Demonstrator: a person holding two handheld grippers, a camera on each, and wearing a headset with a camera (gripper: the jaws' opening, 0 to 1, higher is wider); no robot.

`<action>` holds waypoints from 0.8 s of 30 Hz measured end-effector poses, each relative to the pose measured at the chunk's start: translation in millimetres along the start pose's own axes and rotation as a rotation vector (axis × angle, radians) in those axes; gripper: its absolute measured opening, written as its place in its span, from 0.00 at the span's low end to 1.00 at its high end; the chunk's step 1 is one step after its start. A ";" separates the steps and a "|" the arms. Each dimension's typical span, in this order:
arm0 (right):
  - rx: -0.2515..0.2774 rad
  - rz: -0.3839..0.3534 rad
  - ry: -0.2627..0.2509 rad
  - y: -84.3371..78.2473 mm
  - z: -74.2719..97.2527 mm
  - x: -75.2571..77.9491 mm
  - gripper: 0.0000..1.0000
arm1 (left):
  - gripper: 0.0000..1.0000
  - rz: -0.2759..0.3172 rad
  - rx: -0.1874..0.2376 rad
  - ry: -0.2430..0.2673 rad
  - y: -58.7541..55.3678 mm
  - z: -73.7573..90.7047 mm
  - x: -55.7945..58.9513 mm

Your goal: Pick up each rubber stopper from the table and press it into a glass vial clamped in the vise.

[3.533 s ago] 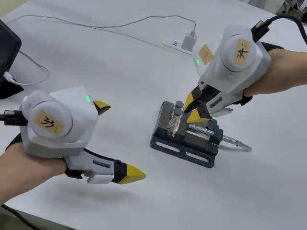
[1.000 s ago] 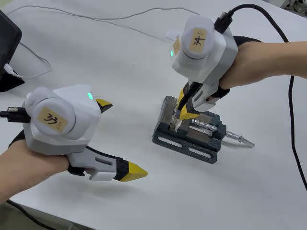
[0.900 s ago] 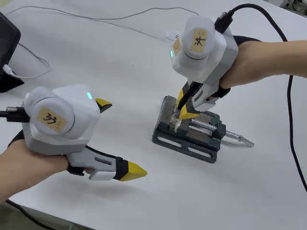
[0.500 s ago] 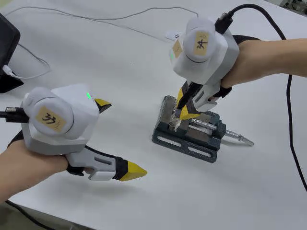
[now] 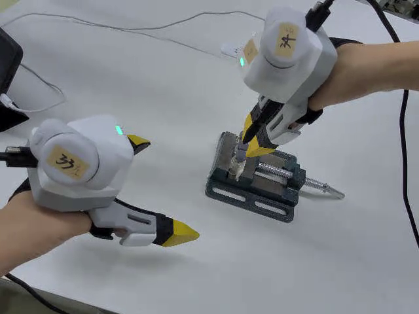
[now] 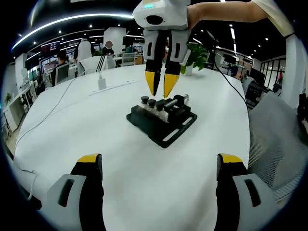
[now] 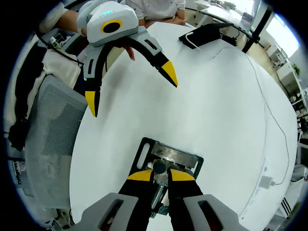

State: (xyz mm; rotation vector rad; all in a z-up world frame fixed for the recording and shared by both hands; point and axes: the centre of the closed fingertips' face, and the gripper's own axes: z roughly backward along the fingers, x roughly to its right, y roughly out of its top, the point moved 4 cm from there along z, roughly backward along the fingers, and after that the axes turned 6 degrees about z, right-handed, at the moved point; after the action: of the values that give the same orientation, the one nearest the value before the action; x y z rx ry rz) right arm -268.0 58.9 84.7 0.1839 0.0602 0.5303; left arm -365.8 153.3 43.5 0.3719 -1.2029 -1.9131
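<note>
Dark rubber stoppers [image 6: 144, 99], two that I can count in the left gripper view, sit side by side on top of the glass vials [image 5: 237, 169]. The vials stand upright between the cheeks of the small dark vise [image 5: 252, 194] (the glass itself is hard to read, being clear and mostly hidden by metal). In the right gripper view the same two round tops show just ahead of that gripper's own tips.

Directly above them hangs the right gripper [image 5: 253, 145], pointing down at the nearer stopper. Its yellow-tipped jaws are drawn almost together with only a thin slit between them, and I see nothing held there. Whether the tips touch the stopper or hover just clear of it I cannot tell.

Judging from this, the pressing-in is done or nearly done for both stoppers. Whether the nearer one is pushed fully home is not clear, and neither is whether another stopper waits on the table.

Well off to the side, the left gripper [image 5: 161, 188] rests low over the white table [image 5: 131, 85], its jaws spread wide and empty. Beyond the vise, its screw handle [image 5: 321, 190] pokes out, and a thin cable [image 5: 131, 29] trails across the far tabletop.
</note>
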 end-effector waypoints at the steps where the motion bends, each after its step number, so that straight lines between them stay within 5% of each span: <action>1: 0.004 -0.002 0.001 0.3 0.4 -0.4 0.06 | 0.98 0.001 0.000 0.000 0.4 0.0 -0.1; 24: 0.024 -0.022 0.027 0.2 -10.4 0.9 0.00 | 0.98 0.004 -0.019 -0.007 -4.8 -1.8 -0.8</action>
State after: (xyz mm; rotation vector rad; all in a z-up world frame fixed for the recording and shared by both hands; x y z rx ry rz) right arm -268.4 61.2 74.6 0.1996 0.0945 0.5099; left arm -366.5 153.8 38.3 0.3524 -1.1881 -1.9229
